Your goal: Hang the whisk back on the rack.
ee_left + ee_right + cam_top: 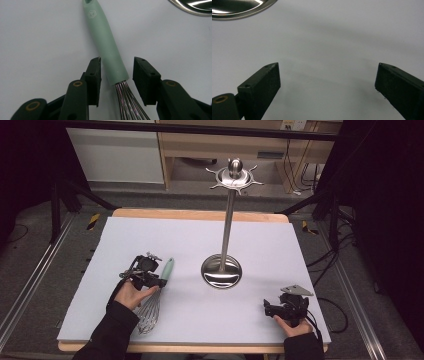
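The left gripper point(117, 75) has its two black jaws on each side of the whisk point(107, 47), low in the middle of the left gripper view. One jaw is right at the green handle, but the other has a gap, so it is not pinching yet. The whisk lies flat on the white mat point(260, 245), at the lower left of the high view. I think this is the grabbing step. Next, squeeze tight, then lift. The right gripper point(327, 82) waits with jaws spread wide over bare mat, near the shiny stand point(221, 270).
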